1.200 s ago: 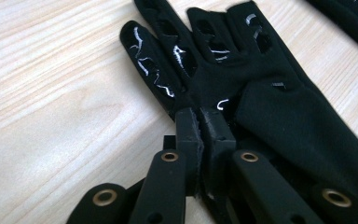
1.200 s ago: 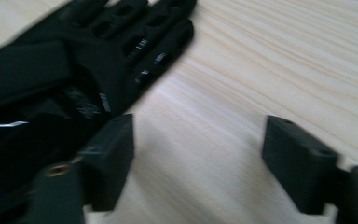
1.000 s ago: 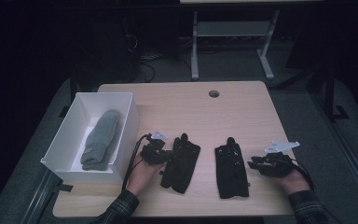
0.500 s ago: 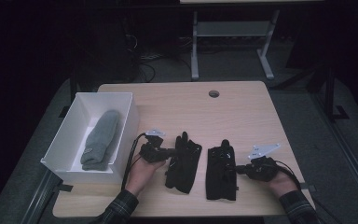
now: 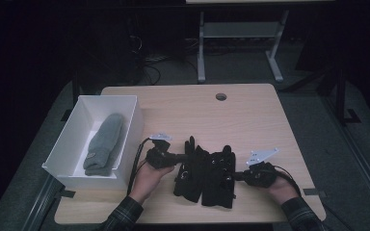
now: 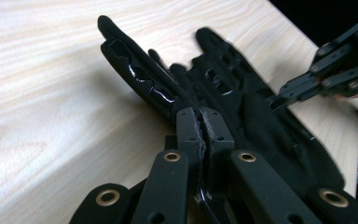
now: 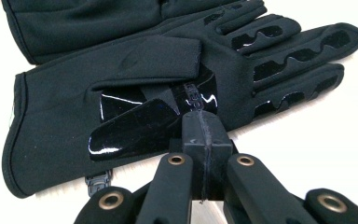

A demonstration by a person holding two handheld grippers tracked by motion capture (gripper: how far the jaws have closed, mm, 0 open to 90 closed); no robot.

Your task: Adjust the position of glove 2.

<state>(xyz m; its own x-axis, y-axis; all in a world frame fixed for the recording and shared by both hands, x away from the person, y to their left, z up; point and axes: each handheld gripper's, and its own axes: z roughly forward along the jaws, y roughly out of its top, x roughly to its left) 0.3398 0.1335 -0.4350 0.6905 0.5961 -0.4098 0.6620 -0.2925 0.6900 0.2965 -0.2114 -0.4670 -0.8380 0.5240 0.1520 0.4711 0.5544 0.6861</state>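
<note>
Two black gloves lie side by side on the wooden table, fingers pointing away from me. My left gripper (image 5: 182,158) is shut on the left edge of the left glove (image 5: 190,168); in the left gripper view a shiny fold of that glove (image 6: 242,107) is pinched between the closed jaws of my left gripper (image 6: 204,135). My right gripper (image 5: 236,176) is shut on the right edge of the right glove (image 5: 219,175). In the right gripper view the closed tips of my right gripper (image 7: 200,133) bite the glossy folded thumb of the right glove (image 7: 121,93).
A white box (image 5: 132,130) stands at the table's left with a grey knitted mitten (image 5: 103,143) inside. A cable hole (image 5: 220,96) sits near the far edge. Bare tabletop (image 5: 250,125) lies beyond the gloves. A desk frame (image 5: 201,53) stands behind.
My right gripper has slid left, pulling the right glove with it until it lies against the left glove. The left gripper and its glove have stayed put.
</note>
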